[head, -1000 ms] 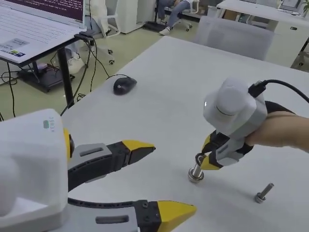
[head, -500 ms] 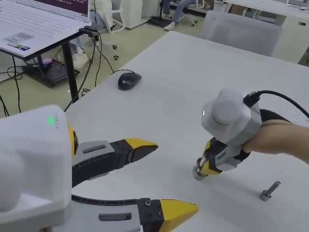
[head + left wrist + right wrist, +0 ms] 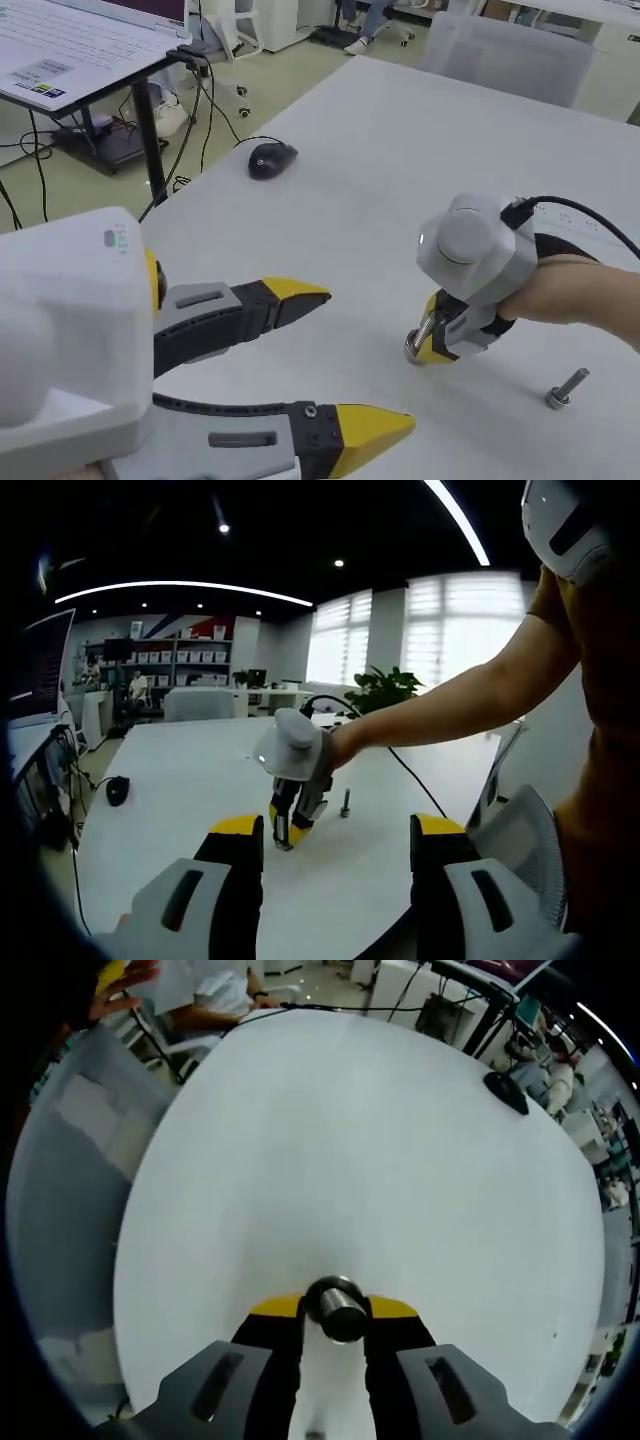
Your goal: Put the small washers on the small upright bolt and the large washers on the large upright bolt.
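My right gripper [image 3: 428, 345] [image 3: 336, 1312] is low over the white table [image 3: 400, 170], and its yellow fingertips are shut on the large steel bolt [image 3: 417, 338] [image 3: 338, 1307]. The bolt leans slightly, and its round end shows between the tips in the right gripper view. The small bolt [image 3: 565, 388] [image 3: 345, 803] stands on its head to the right, apart from that gripper. My left gripper [image 3: 365, 360] [image 3: 338, 832] hovers open at the near left with nothing between its jaws, pointing at the right gripper [image 3: 290, 820]. I cannot make out any loose washers.
A black mouse [image 3: 272, 158] [image 3: 117, 790] lies at the table's far left edge. A laptop [image 3: 60, 50] sits on a side desk beyond the edge. A grey chair back [image 3: 510, 55] stands at the table's far end.
My right gripper has come lower on the large bolt, which now leans a little. The head camera has shifted. My left gripper stays open.
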